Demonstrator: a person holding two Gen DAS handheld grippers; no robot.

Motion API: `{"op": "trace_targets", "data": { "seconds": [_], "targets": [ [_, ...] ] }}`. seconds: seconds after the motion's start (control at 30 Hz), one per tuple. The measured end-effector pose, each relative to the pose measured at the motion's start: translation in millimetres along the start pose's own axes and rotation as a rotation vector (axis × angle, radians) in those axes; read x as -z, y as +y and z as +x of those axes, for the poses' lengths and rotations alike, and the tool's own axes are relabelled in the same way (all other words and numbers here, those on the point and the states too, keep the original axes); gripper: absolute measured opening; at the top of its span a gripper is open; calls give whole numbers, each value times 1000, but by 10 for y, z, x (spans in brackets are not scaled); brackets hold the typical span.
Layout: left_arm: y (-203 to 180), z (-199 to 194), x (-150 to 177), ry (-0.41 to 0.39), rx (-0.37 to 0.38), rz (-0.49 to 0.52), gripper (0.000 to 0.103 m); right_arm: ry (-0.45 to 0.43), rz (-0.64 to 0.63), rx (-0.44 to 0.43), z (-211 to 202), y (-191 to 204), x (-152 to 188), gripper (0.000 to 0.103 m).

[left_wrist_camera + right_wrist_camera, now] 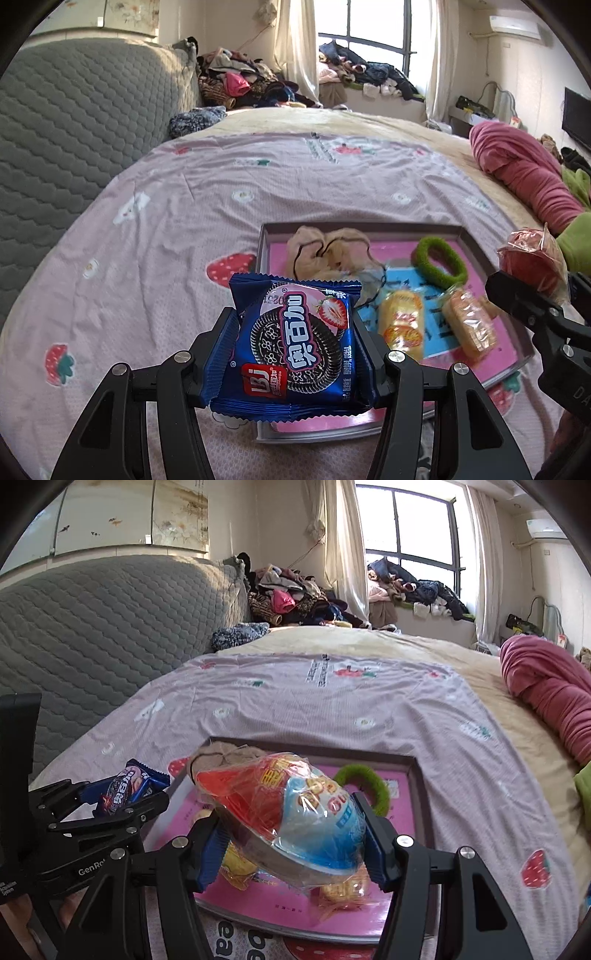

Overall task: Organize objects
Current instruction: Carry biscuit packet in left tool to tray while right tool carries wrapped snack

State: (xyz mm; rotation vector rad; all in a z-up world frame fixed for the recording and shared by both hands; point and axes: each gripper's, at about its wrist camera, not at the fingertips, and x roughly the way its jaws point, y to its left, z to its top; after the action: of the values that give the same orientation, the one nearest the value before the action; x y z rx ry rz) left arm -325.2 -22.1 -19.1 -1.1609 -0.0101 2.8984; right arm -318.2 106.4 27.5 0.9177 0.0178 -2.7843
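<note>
Gripping a blue cookie packet (295, 347) in the left gripper (291, 354), over the tray's (476, 243) near-left corner — right gripper (291, 834) clamped on a wrapped jelly cup (288, 812) above the tray's near edge; sock (325, 251), green hair tie (439, 262) and two snack packs (402, 325) inside, on the bedsheet (221, 206).

Home bedroom, lived-in. Ahead of the fingers: bed (258, 192) with pink strawberry-print sheet, grey quilted headboard (74, 122) off to the left. Further ahead, curtained window (417, 528) with clothes heaped on the sill (417, 590), another clothes pile (240, 81) in the corner. Wall air conditioner (515, 26) upper right, TV (578, 114) far right.
</note>
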Motion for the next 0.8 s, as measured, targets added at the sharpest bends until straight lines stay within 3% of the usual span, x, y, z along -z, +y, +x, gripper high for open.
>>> {"op": "trace_targets", "data": {
  "seconds": [0.8],
  "targets": [
    [16, 143, 94, 14, 22, -16, 60, 44, -58, -24, 223, 190, 123, 62]
  ]
}}
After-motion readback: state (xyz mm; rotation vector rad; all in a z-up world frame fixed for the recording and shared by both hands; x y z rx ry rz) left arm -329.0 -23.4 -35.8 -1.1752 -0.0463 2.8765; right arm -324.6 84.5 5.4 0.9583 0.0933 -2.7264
